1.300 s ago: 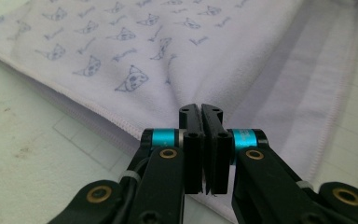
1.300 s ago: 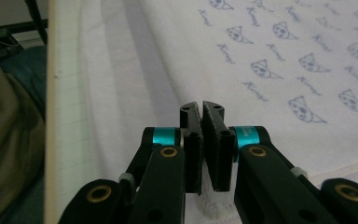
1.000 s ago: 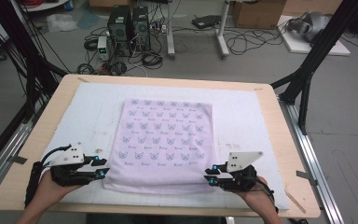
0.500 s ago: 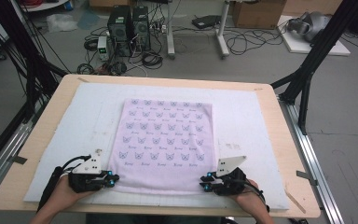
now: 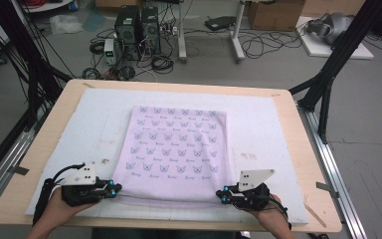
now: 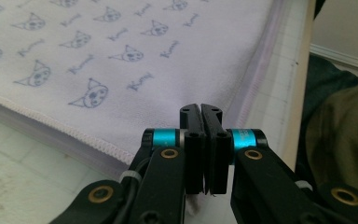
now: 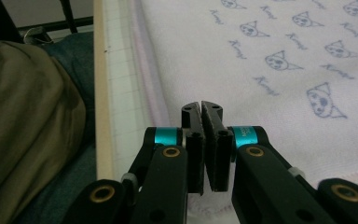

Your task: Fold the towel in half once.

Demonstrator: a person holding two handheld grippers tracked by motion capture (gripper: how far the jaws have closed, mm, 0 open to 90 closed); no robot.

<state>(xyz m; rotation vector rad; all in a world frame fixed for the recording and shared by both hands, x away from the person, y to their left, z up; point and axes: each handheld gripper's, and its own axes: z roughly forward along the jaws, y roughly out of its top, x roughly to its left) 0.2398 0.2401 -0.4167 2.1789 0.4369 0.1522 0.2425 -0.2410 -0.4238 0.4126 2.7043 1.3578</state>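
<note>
My left gripper [image 5: 115,188] sits at the near-left corner of the pale lilac terry towel with the blue cat-face print [image 5: 176,149]. Its jaws have just been closing and now stand pressed together. The left gripper view shows the towel's stitched hem [image 6: 107,149] running under the black jaws, corner cloth pinched between them.

My right gripper [image 5: 221,194] sits at the towel's near-right corner. Its jaws have just been closing too, now pressed together on the hem there; the right gripper view [image 7: 201,112] shows cloth under the jaw tips.

The towel lies flat, roughly centred on the white gridded foam mat [image 5: 273,129], near edge slightly rumpled between my grippers. The mat covers the light wooden tabletop [image 5: 52,124]. Beyond the towel's far edge, off the table: two black computer towers [image 5: 137,25] and cables on the grey floor [image 5: 378,124].
</note>
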